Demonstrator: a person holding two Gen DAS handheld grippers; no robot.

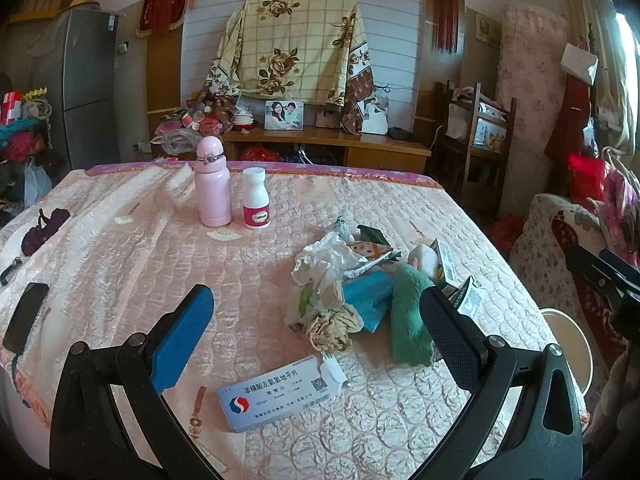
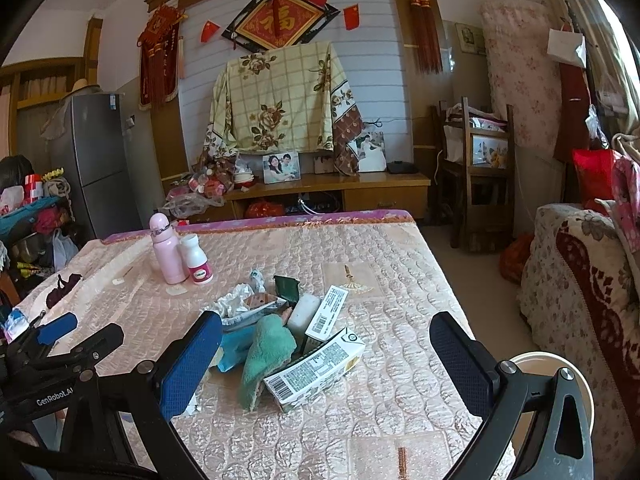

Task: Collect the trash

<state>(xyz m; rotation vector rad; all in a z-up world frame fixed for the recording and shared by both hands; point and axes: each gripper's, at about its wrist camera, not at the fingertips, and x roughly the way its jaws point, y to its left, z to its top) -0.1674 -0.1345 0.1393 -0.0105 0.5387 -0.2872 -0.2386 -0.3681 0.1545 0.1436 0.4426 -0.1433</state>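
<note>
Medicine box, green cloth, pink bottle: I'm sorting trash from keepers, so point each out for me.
Medicine box (image 1: pixel 280 396): left wrist view, on its printed top face.
Green cloth (image 2: pixel 266 356): right wrist view, on the middle of its folded body.
Pink bottle (image 1: pixel 212 192): left wrist view, on its side wall below the lid.

Daylight floods in from the window (image 1: pixel 626 60) on my right, blown out to white glare in both views, and it leaves the room soft and a little washed, with a warm pinkish cast over the bedspread (image 1: pixel 120 220). Shadows are faint and diffuse. My fisheye lenses bend straight lines toward the edges and black out the corners; the centre is fairly sharp, while the near fingers (image 2: pixel 188 364) and far wall look slightly soft.
</note>
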